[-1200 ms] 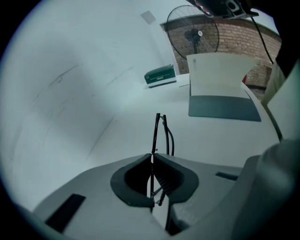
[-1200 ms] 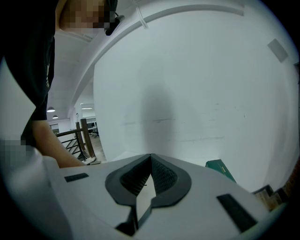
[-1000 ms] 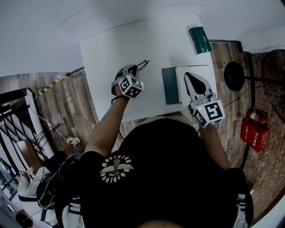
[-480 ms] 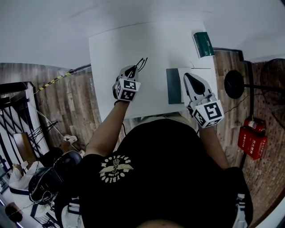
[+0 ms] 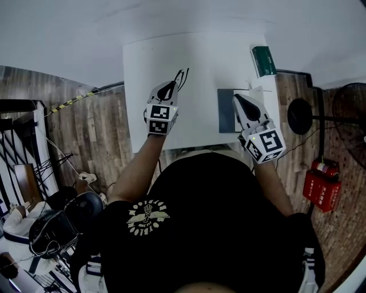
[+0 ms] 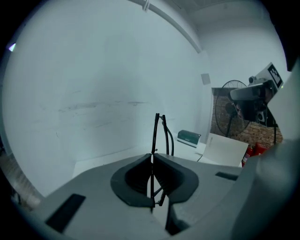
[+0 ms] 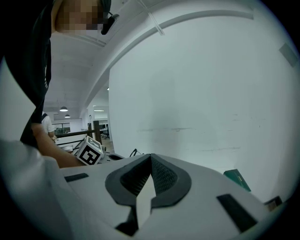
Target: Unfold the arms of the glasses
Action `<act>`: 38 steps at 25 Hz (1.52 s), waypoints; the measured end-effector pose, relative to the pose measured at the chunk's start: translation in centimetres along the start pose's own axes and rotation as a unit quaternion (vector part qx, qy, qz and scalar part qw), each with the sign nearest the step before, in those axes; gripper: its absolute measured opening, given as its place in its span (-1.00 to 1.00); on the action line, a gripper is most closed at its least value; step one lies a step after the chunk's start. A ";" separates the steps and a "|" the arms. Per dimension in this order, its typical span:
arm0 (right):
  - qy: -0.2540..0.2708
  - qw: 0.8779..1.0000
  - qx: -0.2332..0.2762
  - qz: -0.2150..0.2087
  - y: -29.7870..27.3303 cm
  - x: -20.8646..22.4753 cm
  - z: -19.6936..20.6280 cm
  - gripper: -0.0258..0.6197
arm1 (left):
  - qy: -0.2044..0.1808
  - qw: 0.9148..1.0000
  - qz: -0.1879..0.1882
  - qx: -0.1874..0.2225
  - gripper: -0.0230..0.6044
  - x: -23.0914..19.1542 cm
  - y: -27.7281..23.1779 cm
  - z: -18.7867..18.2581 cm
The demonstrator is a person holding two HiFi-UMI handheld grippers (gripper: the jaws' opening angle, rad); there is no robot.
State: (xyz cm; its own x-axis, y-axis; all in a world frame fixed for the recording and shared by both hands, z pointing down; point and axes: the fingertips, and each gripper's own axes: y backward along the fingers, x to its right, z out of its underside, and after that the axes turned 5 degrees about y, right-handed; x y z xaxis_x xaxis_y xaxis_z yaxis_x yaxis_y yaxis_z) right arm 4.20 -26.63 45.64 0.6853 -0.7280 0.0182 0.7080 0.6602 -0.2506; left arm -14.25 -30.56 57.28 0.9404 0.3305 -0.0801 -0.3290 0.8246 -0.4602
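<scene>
Left claw [image 5: 171, 87] grips the glasses [image 6: 158, 133] over the table [image 5: 194, 57]
Its own view alone shows the pinch; right claw [image 7: 150, 157], at three o'clock, clenched empty.

no readable text, shirt emblem [image 5: 148, 218] lettering illegible (too small)

A white tabletop [image 5: 194, 63] stands against a white wall [image 5: 171, 17]. A green box [image 5: 263, 60] lies on the tabletop's far right corner. Nearer along its right edge, a dark grey slab [image 5: 226, 110] lies beside a white sheet [image 6: 228, 151]. Right of the tabletop, a black fan [image 5: 300, 116] and red fire extinguishers [image 5: 320, 184] stand on the wooden floor [image 5: 86, 134].
</scene>
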 end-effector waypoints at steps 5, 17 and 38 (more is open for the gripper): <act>0.011 1.000 0.015 -0.015 -0.2 -1.7 -1.6 -0.92 | 0.008 0.999 -0.001 0.048 -0.86 0.5 3.6 -3.4; 0.019 0.995 0.060 -0.071 0.3 -7.9 -5.7 -0.92 | 0.009 0.993 0.028 0.117 -0.86 4.7 11.6 -7.9; -0.036 0.973 0.105 -0.201 2.0 -15.9 -9.3 -0.59 | -0.011 0.978 0.080 0.193 -0.86 10.8 18.6 -9.6</act>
State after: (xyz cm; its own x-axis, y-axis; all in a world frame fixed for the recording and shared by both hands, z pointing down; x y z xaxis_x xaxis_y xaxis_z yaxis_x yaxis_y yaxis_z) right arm -6.81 -15.45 35.82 0.3510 -0.9254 0.1432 0.9353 0.3537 -0.0068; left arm -9.39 -16.02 39.34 0.8737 0.4753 -0.1035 -0.4833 0.8722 -0.0749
